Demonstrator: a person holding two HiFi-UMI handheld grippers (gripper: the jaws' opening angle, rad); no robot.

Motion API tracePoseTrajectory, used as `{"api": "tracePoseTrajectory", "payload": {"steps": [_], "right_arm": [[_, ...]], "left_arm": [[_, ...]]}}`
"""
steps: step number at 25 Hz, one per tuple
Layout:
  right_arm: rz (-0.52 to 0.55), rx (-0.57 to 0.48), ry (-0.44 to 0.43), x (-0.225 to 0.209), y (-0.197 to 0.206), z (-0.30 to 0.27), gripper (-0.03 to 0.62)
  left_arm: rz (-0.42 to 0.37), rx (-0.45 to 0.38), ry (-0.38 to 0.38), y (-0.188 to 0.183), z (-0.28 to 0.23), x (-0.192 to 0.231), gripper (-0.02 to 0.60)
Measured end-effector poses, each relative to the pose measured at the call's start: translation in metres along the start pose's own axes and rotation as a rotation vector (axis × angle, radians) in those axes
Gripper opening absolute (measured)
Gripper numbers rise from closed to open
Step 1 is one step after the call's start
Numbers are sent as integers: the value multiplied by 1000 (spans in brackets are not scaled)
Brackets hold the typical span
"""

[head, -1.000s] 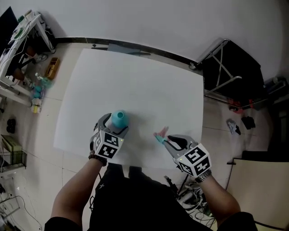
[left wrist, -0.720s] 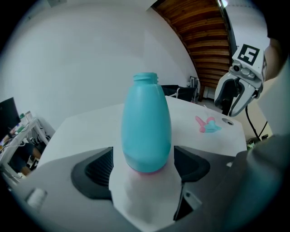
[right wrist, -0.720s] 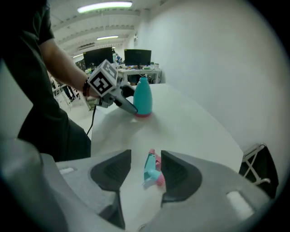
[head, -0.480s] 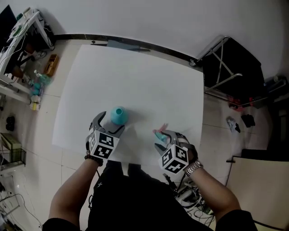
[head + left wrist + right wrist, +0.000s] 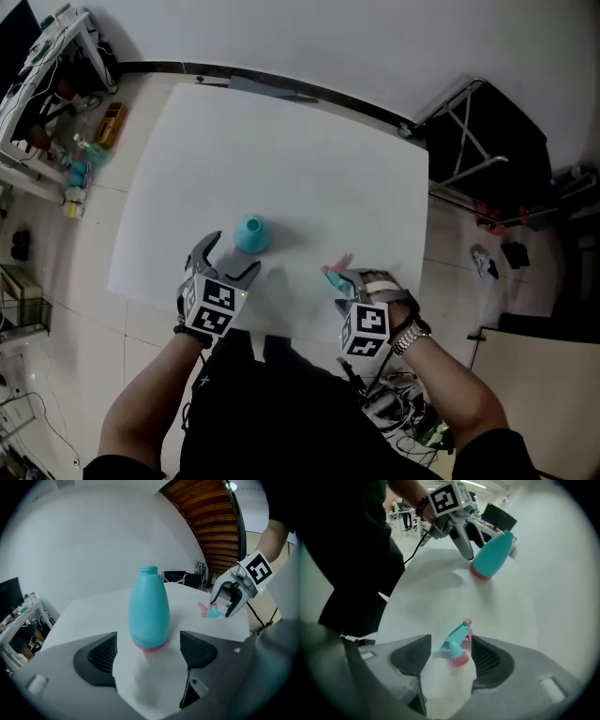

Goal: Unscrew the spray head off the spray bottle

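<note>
White table [image 5: 281, 150] on a pale tiled floor, with cluttered shelving at 10 o'clock and a dark folding frame at 2 o'clock in the head view. My right gripper [image 5: 345, 289] has let go: its jaws are opening and neither pad presses on the spray head [image 5: 457, 645], which lies flat on the table between them. In the right gripper view the spray head's long axis runs from its pink collar, nearest me, out to its tip at about 1 o'clock, roughly in line with the jaws. I judge that a straight pull-back toward 6 o'clock would clear it without a nudge. My left gripper [image 5: 146, 656] is likewise spread and grasps nothing. The spray bottle [image 5: 149, 606] stands upright at its 12 o'clock, just beyond the pads, its neck bare. Seen from above, the bottle lies at 10 o'clock from the right gripper, far nearer the left.
</note>
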State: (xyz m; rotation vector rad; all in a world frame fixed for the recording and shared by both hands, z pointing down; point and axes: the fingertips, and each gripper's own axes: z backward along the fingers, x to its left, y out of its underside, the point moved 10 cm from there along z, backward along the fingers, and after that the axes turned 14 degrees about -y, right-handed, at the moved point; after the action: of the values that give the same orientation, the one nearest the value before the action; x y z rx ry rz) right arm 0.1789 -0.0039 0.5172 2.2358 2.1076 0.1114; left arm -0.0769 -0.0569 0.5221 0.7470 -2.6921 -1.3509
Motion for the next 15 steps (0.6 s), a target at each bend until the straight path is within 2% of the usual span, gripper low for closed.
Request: {"api": "tracePoseTrajectory", "payload": {"steps": [8,15], "right_arm": [[305,144,9,3,7,-12,265],[420,219,-47,1,11,-22,266]], "left_arm": [[1,-8,6,1,6,-3,443],[1,-12,2,-2,9,-4,443]]}}
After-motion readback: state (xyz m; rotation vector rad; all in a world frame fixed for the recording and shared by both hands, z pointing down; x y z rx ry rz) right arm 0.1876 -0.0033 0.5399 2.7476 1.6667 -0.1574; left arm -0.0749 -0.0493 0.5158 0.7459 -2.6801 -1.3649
